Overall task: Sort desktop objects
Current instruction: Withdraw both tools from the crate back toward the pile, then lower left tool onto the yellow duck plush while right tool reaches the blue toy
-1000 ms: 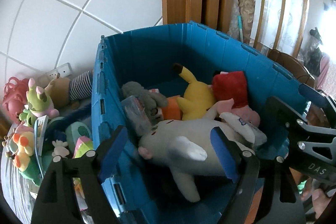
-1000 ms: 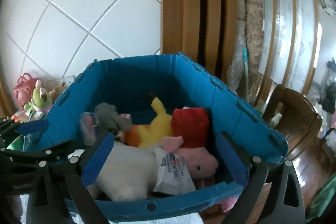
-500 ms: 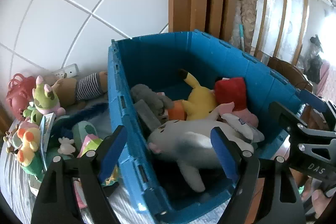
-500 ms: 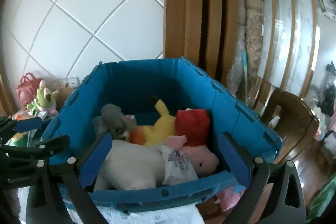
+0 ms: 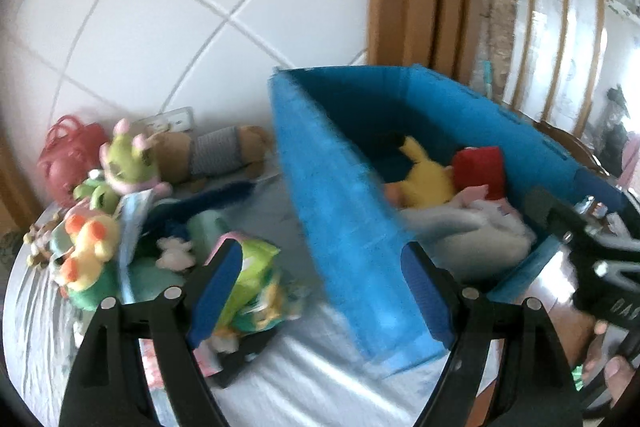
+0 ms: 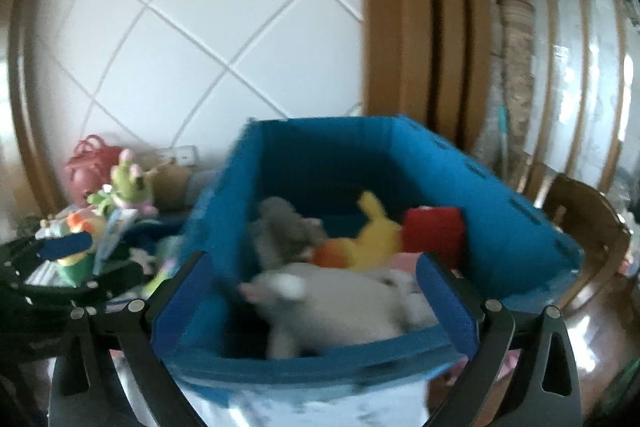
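A blue crate (image 5: 344, 211) (image 6: 500, 211) stands on the table and holds plush toys: a grey one (image 6: 340, 303), a yellow one (image 5: 424, 175) (image 6: 376, 239) and a red one (image 5: 480, 163) (image 6: 436, 231). My left gripper (image 5: 324, 287) is open and empty, in front of the crate's left wall. My right gripper (image 6: 316, 303) is open and empty, near the crate's front rim over the grey plush. Loose toys lie left of the crate: a green plush (image 5: 128, 159), a brown bear (image 5: 216, 151) and a green packet (image 5: 256, 283).
A white tiled wall (image 5: 180, 27) rises behind the table. A red bag (image 5: 68, 155) lies at the far left. Wooden door trim (image 6: 400, 27) and a wooden chair (image 6: 580, 211) stand to the right. The table has a pale cloth (image 5: 288, 379).
Both grippers have pulled back and swung left. The left view now shows the crate's outer wall and the loose toys. Both views are blurred by motion.
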Available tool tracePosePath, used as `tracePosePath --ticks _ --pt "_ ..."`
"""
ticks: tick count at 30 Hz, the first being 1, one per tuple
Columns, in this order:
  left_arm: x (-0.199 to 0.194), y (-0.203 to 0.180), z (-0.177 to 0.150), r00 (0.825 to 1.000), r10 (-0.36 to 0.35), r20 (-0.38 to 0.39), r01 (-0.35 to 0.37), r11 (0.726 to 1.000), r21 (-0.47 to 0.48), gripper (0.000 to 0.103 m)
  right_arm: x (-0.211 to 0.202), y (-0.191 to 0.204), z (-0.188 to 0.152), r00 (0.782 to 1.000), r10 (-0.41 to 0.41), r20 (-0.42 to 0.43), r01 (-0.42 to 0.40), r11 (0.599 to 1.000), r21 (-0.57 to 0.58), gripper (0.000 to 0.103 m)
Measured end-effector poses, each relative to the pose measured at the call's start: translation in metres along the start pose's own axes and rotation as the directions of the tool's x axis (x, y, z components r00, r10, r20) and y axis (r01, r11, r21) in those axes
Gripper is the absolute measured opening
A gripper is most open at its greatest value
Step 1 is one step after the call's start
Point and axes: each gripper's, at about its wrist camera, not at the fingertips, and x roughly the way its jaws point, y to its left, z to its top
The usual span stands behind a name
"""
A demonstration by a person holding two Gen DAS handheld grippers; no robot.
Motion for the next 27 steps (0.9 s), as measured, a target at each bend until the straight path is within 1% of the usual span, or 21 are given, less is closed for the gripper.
tracePosePath --ticks 2,4,6,9,11,13,14,17,18,20,22,27 --pt "-0.006 0.032 -0.013 0.999 0.036 -0.004 -0.036 0.999 -0.020 0.082 -0.001 0.028 0.000 0.999 0.038 0.010 -0.038 0.999 -0.014 0.103" --pt "-0.010 0.074 -0.028 0.998 0.065 -0.022 -0.067 0.996 -0.054 0.082 0.001 0.060 0.000 0.997 0.071 0.015 -0.071 0.997 -0.030 0.103" --pt "-0.011 0.107 -0.042 0.995 0.094 -0.044 -0.098 0.992 -0.077 0.082 0.008 0.099 -0.003 0.994 0.112 -0.002 -0.112 0.992 -0.052 0.103" --pt "-0.013 0.166 -0.070 0.986 0.138 -0.089 -0.147 0.983 -0.111 0.082 0.020 0.157 -0.015 0.985 0.171 -0.034 -0.173 0.982 -0.070 0.103" --pt "-0.014 0.207 -0.090 0.978 0.168 -0.125 -0.183 0.975 -0.125 0.082 0.028 0.193 -0.025 0.977 0.207 -0.059 -0.211 0.975 -0.072 0.103" --pt "-0.014 0.248 -0.110 0.967 0.196 -0.161 -0.219 0.966 -0.135 0.082 0.039 0.228 -0.039 0.970 0.226 -0.092 -0.232 0.970 -0.072 0.103" --pt "-0.013 0.260 -0.117 0.963 0.207 -0.175 -0.232 0.963 -0.136 0.082 0.046 0.246 -0.047 0.965 0.237 -0.113 -0.245 0.967 -0.063 0.103" --pt "-0.014 0.306 -0.140 0.948 0.229 -0.223 -0.268 0.950 -0.162 0.082 0.067 0.285 -0.067 0.946 0.263 -0.187 -0.276 0.960 -0.044 0.103" --pt "-0.013 0.321 -0.146 0.943 0.231 -0.240 -0.276 0.945 -0.173 0.082 0.071 0.292 -0.071 0.941 0.269 -0.204 -0.282 0.958 -0.040 0.103" --pt "-0.012 0.339 -0.151 0.939 0.234 -0.252 -0.285 0.940 -0.187 0.082 0.081 0.311 -0.077 0.930 0.279 -0.241 -0.297 0.954 -0.041 0.103" --pt "-0.009 0.353 -0.152 0.939 0.230 -0.257 -0.286 0.935 -0.207 0.082 0.092 0.329 -0.078 0.923 0.274 -0.268 -0.300 0.952 -0.060 0.103" --pt "0.008 0.375 -0.147 0.939 0.219 -0.267 -0.285 0.928 -0.242 0.082 0.116 0.352 -0.068 0.914 0.287 -0.287 -0.321 0.944 -0.077 0.103"
